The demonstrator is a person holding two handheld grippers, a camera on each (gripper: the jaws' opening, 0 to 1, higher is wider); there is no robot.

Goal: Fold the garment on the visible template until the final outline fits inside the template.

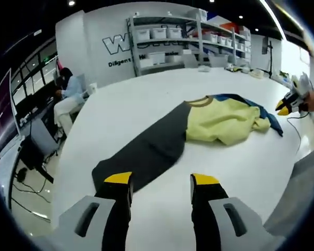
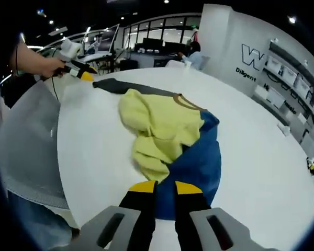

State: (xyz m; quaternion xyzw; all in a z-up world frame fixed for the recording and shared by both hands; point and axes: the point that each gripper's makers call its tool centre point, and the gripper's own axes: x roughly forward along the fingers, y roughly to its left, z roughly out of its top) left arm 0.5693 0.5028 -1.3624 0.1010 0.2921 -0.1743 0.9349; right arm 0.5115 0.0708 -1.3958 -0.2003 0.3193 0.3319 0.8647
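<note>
The garment (image 1: 199, 128) lies crumpled and unfolded on the counter (image 1: 146, 94), folding barely begun, with the left gripper (image 1: 161, 180) wide and empty, the right gripper (image 2: 160, 187) narrow and empty.

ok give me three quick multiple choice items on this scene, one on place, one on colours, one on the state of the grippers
1. Where does the garment lie?
A. on the white table
B. on the shelving
C. on a chair

2. Which colours make up the garment?
A. red and white
B. yellow, blue and dark grey
C. green and black

3. How is the left gripper?
A. shut on the garment
B. open, holding nothing
C. shut on a cable

Answers:
1 A, it is spread across the tabletop.
2 B, a yellow middle between a blue and a dark grey sleeve.
3 B, its yellow-tipped fingers stand apart over bare table.
</note>
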